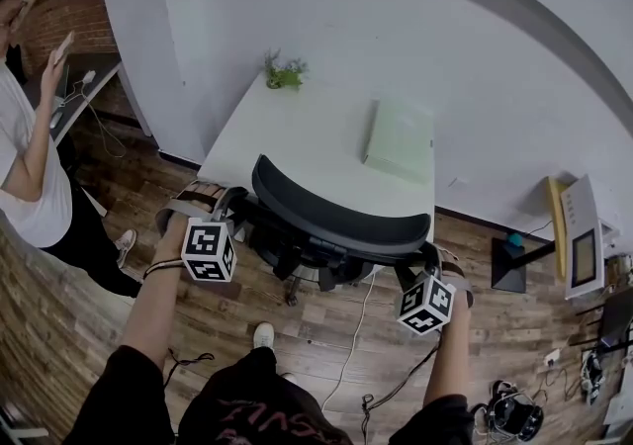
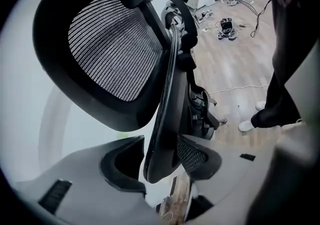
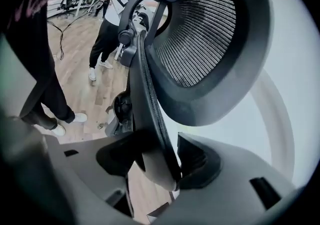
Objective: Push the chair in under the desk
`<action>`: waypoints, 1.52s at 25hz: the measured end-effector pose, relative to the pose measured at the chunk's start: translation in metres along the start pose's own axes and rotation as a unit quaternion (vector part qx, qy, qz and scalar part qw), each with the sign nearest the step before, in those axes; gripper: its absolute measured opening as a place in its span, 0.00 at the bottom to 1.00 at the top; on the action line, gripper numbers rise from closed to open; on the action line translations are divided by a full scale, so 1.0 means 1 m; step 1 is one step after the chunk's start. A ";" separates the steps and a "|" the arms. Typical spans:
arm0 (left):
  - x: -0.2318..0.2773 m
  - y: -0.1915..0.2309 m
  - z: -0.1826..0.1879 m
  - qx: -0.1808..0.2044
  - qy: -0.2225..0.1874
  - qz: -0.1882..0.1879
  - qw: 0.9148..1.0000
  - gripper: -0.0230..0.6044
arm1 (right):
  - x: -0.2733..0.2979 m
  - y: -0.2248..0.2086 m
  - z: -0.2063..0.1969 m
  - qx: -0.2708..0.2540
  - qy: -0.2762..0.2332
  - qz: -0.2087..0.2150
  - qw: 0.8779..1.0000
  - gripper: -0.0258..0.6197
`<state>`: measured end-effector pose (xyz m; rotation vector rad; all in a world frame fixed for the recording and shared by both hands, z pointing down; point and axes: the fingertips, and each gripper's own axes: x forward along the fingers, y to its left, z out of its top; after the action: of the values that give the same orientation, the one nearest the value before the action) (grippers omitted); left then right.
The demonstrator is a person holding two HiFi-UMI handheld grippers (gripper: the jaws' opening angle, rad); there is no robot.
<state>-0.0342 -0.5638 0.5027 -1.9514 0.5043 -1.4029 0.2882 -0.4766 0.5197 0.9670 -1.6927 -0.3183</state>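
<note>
Straddling the backrest (image 1: 336, 221), jaws slack

Chair (image 1: 297, 260) at centre frame, close against white desk (image 1: 297, 136) edge. Left gripper (image 2: 161, 161) and right gripper (image 3: 160, 164) both released, gaping around stiff backrest rim (image 2: 162, 114). Likely light to roll; best pushed on rim, not soft mesh (image 2: 112, 44)

soft even light, heavy fisheye warp, dark blurred edges.

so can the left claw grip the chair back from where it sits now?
Probably yes. The chair back has its edge between the open jaws of the left claw, and nothing else shows in the gap, so closing should catch it.
</note>
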 end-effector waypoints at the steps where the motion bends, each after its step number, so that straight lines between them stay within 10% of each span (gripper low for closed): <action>1: -0.002 0.000 0.000 -0.003 -0.002 0.001 1.000 0.38 | -0.002 0.000 0.000 0.007 -0.001 -0.003 1.000 0.42; 18: -0.062 0.002 0.015 -0.124 -0.063 0.069 0.988 0.31 | -0.068 0.001 0.010 0.115 -0.064 -0.087 0.987 0.41; 38: -0.132 -0.019 0.041 -0.311 -0.153 0.132 0.929 0.12 | -0.138 0.024 0.043 0.293 -0.188 -0.131 0.928 0.15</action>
<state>-0.0434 -0.4523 0.4192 -2.4185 1.1139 -0.7940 0.2476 -0.3718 0.4265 1.6670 -2.0617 -0.1765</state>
